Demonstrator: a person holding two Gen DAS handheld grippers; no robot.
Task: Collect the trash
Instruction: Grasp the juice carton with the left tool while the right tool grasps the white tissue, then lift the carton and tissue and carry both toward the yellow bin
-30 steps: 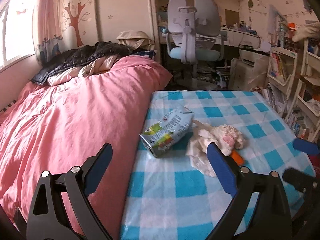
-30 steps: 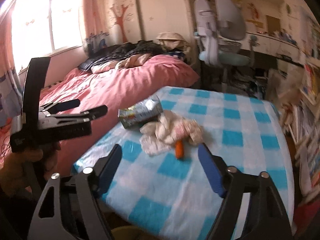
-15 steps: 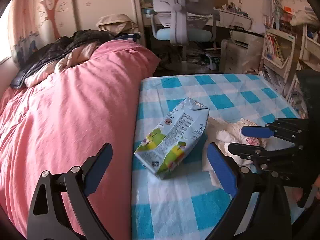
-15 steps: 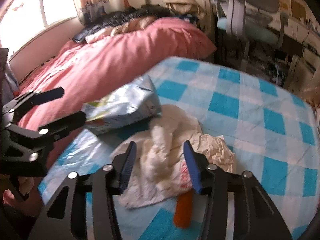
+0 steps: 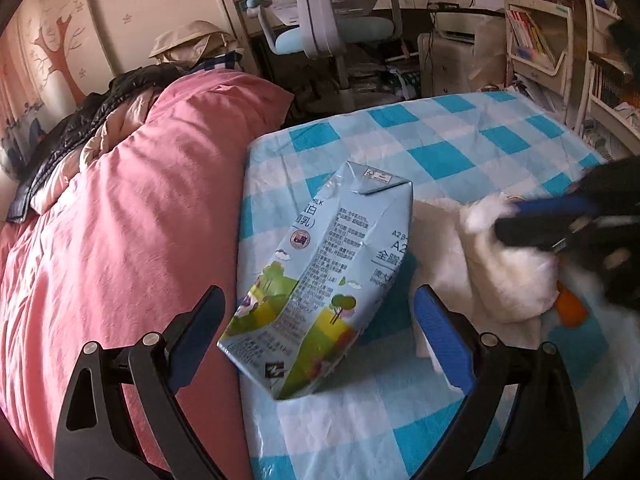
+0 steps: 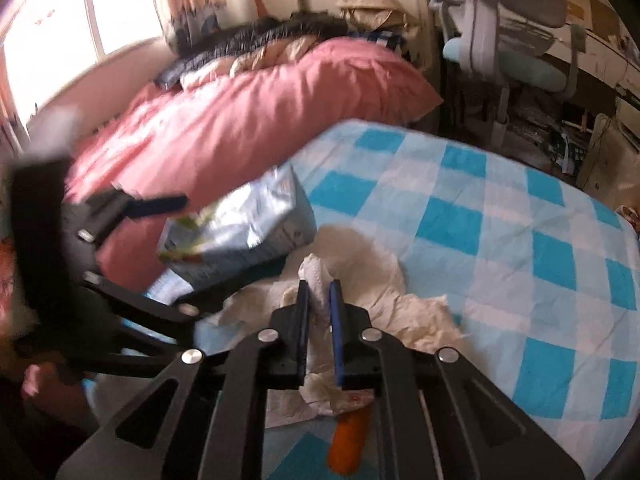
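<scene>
Tissue point(image 6: 320, 276) sits pinched in my right tool point(image 6: 319, 292), whose jaws have just been closing; my left tool point(image 5: 320, 328) stays spread around the milk carton point(image 5: 324, 280) on the surface point(image 5: 460, 152).

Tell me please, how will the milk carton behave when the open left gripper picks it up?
The milk carton lies on its side, dented and creased, so it is probably empty and light. Its walls may buckle further under the left gripper, whose jaws stand open around its near end. The glossy surface looks somewhat slippery. Being boxy, it should not roll.
</scene>
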